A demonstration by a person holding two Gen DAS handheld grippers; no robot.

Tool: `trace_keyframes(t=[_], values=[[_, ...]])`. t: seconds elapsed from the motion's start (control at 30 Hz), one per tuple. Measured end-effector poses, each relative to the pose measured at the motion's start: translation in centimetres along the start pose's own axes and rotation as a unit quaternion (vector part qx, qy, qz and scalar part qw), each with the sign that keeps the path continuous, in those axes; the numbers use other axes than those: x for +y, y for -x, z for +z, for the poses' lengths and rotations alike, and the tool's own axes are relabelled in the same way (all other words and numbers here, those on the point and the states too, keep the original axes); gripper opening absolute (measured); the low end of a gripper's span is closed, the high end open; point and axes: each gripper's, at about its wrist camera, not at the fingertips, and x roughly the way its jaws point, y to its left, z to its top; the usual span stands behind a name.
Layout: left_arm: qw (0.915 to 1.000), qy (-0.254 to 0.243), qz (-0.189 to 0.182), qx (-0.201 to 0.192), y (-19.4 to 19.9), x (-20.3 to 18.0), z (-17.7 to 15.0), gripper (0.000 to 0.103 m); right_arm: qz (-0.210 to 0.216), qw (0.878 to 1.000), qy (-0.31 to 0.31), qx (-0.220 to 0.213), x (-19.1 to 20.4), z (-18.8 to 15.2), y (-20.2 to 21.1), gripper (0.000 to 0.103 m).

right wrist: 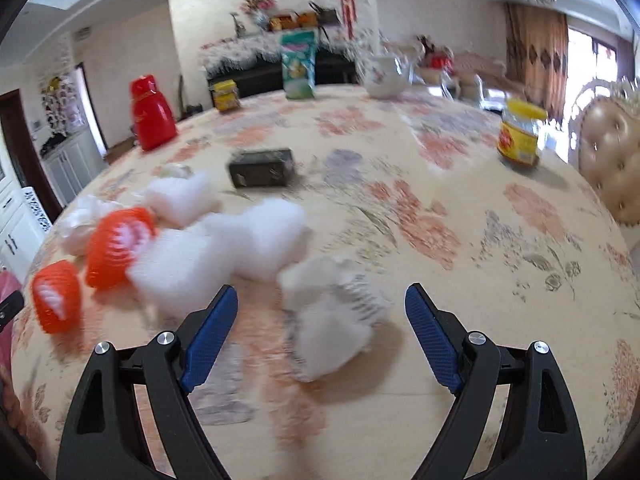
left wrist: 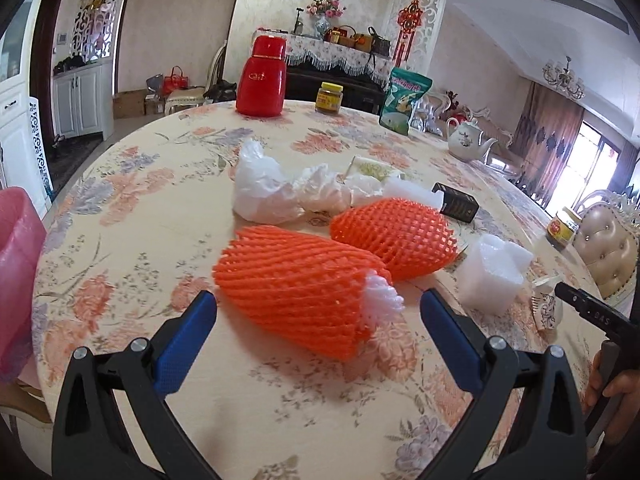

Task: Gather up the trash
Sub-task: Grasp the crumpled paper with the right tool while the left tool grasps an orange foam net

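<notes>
Left tool (left wrist: 318, 306) wide open, empty, lower centre, facing orange foam net (left wrist: 296, 300); right tool (right wrist: 320, 304) likewise, facing crumpled white wrapper (right wrist: 332, 320). Approach step; next: close on each.

Blurred view over a floral tabletop (right wrist: 460, 208). The right gripper (right wrist: 320, 320) has its blue fingers (right wrist: 210, 338) spread wide, nothing pressed between them. Just beyond the fingers lies a crumpled white paper cup (right wrist: 340, 316). Left of the cup sits white foam wrap (right wrist: 224, 248), then two orange foam nets (right wrist: 116, 248). Behind the cup: a dark box (right wrist: 261, 168), farther a red flask (right wrist: 153, 114).
</notes>
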Motion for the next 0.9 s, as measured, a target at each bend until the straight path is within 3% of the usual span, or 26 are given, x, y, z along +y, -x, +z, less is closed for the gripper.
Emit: trace_keyframes(t=[0.27, 0.37, 0.4, 0.63, 0.7, 0.73, 0.77, 0.9], values=[[0.9993, 0.018, 0.019, 0.026, -2.1, -0.2, 0.0, 0.098, -0.001, 0.999, 0.004, 0.040, -0.3, 0.0, -3.1, 0.080], [0.9987, 0.028, 0.020, 0.037, -3.1, -0.4, 0.2, 0.098, 0.006, 0.999, -0.003, 0.043, -0.4, 0.0, -3.1, 0.073], [0.9985, 0.031, 0.023, 0.040, -3.4, -0.5, 0.3, 0.098, 0.006, 0.999, -0.005, 0.044, -0.4, -0.1, -3.1, 0.066], [0.9963, 0.036, 0.057, 0.053, -5.7, -1.0, 1.0, 0.098, 0.016, 0.999, -0.005, 0.042, -0.3, -0.2, -2.8, 0.065], [0.9961, 0.043, 0.059, 0.049, -5.9, -0.9, 1.0, 0.087, 0.016, 0.999, -0.004, 0.040, -0.2, -0.1, -2.8, 0.064], [0.9961, 0.045, 0.055, 0.053, -6.0, -0.8, 1.0, 0.068, 0.016, 0.999, -0.003, 0.041, -0.1, -0.1, -2.9, 0.064], [0.9961, 0.040, 0.048, 0.063, -6.3, -0.8, 0.9, 0.057, 0.016, 0.999, -0.003, 0.041, -0.1, 0.0, -2.9, 0.064], [0.9975, 0.019, 0.044, 0.051, -5.4, -1.1, 0.9, 0.029, 0.020, 0.999, -0.007, 0.039, -0.2, 0.0, -2.8, 0.064]])
